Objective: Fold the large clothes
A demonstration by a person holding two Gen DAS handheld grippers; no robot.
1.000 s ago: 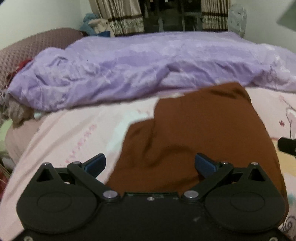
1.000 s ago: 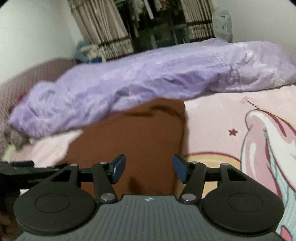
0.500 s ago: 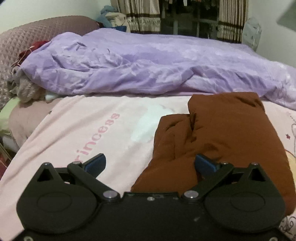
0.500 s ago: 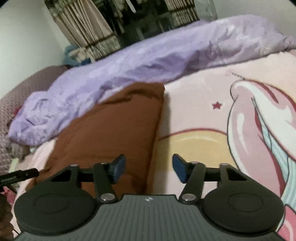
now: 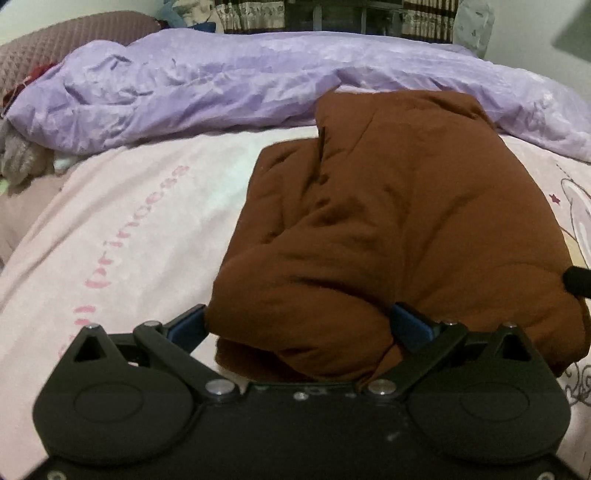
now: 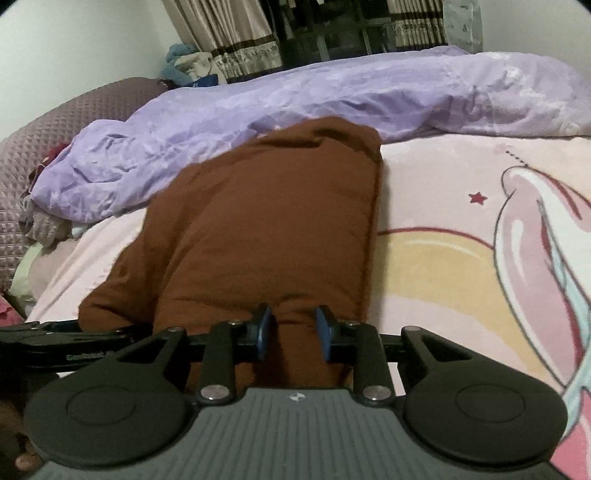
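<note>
Folded garment [image 5: 399, 229] on bedsheet [image 5: 122, 229]; duvet [image 5: 229, 85] behind it; headboard [image 6: 66, 122] far left.

Both tools are black plastic: round side discs, angled link arms, silver screw heads. The left gripper [image 5: 299, 326] has blue pads [image 5: 410, 326]. The right gripper [image 6: 292, 332] has a ribbed grey base.

Bed with pink cartoon-print sheet [image 6: 443, 266], the word "princess" printed along its left part. Crumpled lilac duvet [image 5: 240, 85] lay across the far side. Quilted mauve headboard [image 6: 44, 129] stood at left. Patterned curtains [image 6: 236, 37] framed a dark window [image 6: 332, 33]. Walls pale; lighting dim.
</note>
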